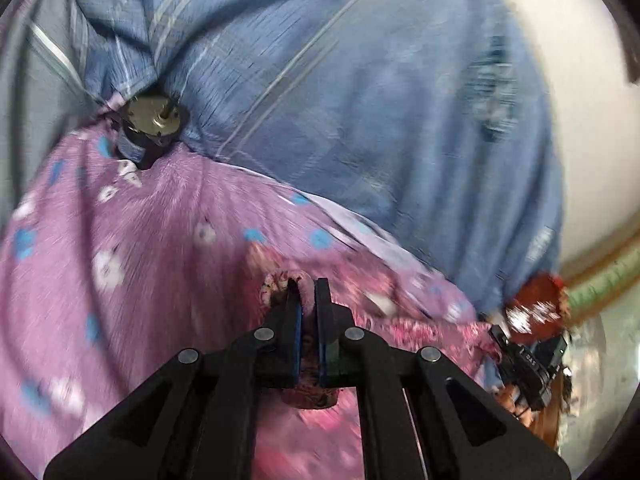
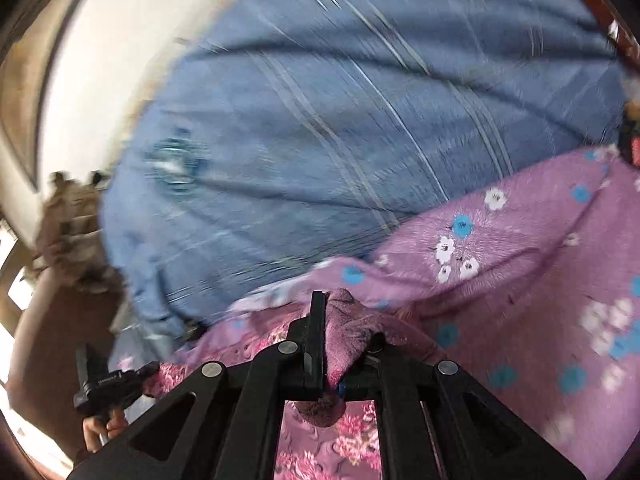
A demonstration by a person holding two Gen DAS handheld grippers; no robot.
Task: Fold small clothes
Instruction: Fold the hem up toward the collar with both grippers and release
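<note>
Both grippers are clamped on the same pink floral garment (image 1: 320, 432). The left gripper (image 1: 307, 300) has its jaws nearly together with a fold of the fabric bunched between them. The right gripper (image 2: 340, 312) is pinched on a thick roll of the same cloth (image 2: 344, 336); its right-hand finger is mostly buried under fabric.

The garment sits at 6 o'clock in both wrist views, low against the fingers, with a purple flowered sheet (image 1: 140, 248) spreading under it and a blue striped cloth (image 1: 360, 100) beyond, toward 12. In the left view the other gripper's camera body (image 1: 528, 364) shows at 4 o'clock; in the right view its counterpart (image 2: 104, 388) shows at 8 o'clock. Heavy motion blur in both — garment looks lifted or mid-swing, can't tell which edge is held.

Likely step: carrying the held edge over to make a fold. To do it well:
- keep both pinches firm, hands level
- keep cloth taut between the grippers — no sag
- lay the edge down square before letting go
- avoid snagging the purple sheet
</note>
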